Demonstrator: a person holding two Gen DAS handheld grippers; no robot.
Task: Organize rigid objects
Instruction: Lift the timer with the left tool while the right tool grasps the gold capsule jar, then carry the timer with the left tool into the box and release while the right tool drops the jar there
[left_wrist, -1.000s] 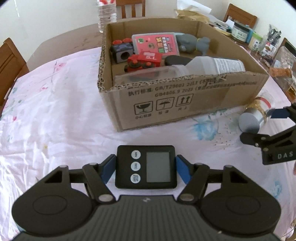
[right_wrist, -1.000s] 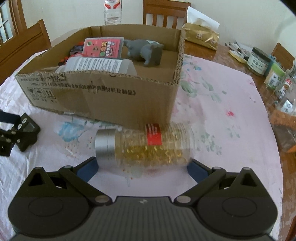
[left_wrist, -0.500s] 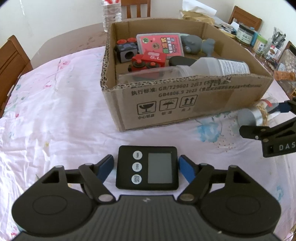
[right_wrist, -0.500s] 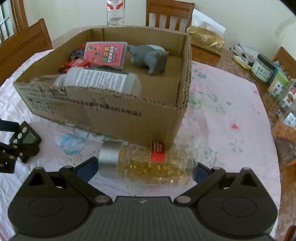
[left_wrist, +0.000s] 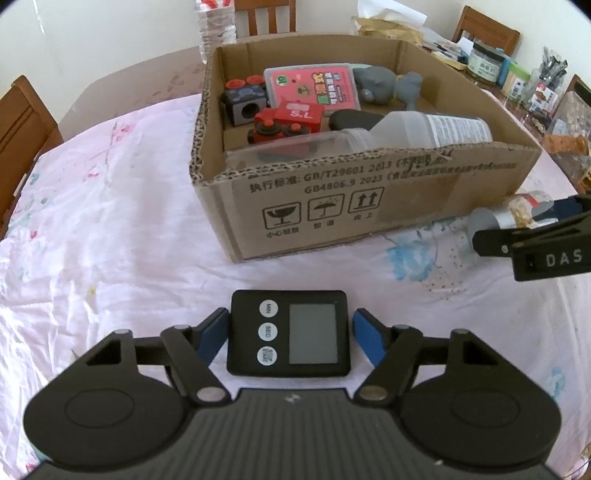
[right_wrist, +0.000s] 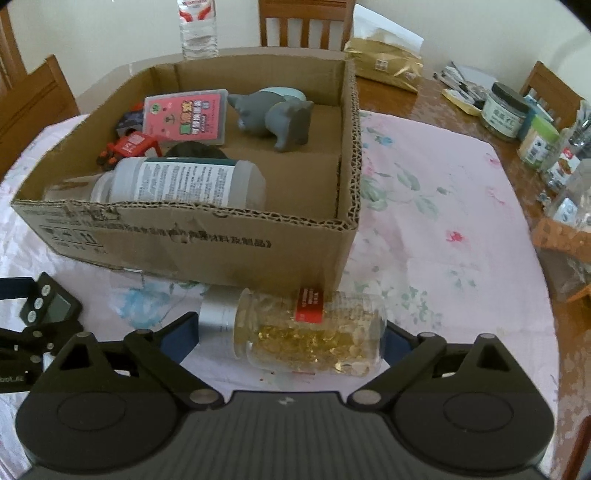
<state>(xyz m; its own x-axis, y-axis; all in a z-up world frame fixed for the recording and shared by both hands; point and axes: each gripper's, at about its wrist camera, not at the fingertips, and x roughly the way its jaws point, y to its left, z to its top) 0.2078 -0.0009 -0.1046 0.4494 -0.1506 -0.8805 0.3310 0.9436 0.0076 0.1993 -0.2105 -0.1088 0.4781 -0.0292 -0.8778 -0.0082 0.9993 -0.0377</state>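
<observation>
Where floral tablecloth (left_wrist: 110, 221) covers table, wooden chairs (right_wrist: 295, 22) surround.

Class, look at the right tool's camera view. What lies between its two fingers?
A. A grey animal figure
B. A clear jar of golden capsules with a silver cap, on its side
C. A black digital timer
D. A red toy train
B. The right tool brackets the capsule jar, which lies on its side on the tablecloth in front of the cardboard box.
</observation>
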